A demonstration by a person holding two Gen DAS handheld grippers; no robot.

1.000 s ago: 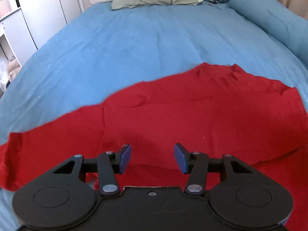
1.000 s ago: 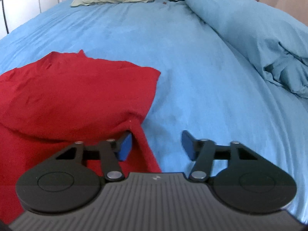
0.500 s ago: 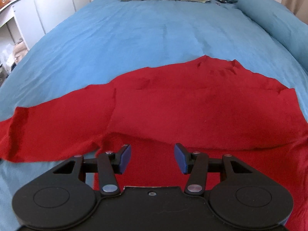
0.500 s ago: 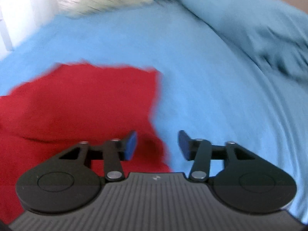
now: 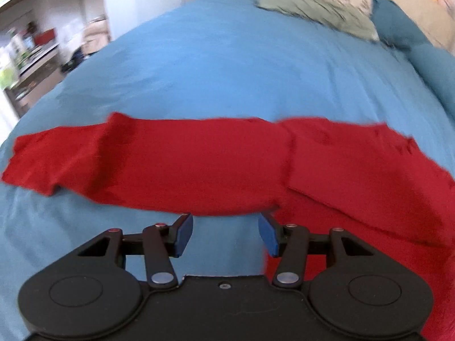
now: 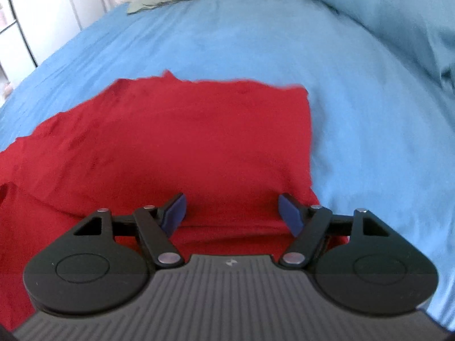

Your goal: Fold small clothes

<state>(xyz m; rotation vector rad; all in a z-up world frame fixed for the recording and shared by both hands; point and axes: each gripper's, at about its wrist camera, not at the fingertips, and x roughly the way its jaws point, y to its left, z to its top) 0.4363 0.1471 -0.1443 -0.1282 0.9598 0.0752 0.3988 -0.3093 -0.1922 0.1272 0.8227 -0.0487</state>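
A red garment (image 5: pixel 216 164) lies on the blue bed sheet (image 5: pixel 241 71), partly folded, with a sleeve stretched out to the left. My left gripper (image 5: pixel 226 233) is open and empty, above the sheet just in front of the garment's near edge. In the right wrist view the red garment (image 6: pixel 176 142) shows a folded layer with a straight right edge. My right gripper (image 6: pixel 231 213) is open wide and empty, above the garment's near right part.
A green pillow (image 5: pixel 315 11) and a patterned pillow lie at the head of the bed. A rolled blue duvet (image 6: pixel 398 14) runs along the right side. White shelves (image 5: pixel 42 42) stand left of the bed.
Both grippers have pulled back and swung. The left one now sits over the sheet left of the garment body, with the sleeve in sight. The right one has moved left over the garment and opened wider.
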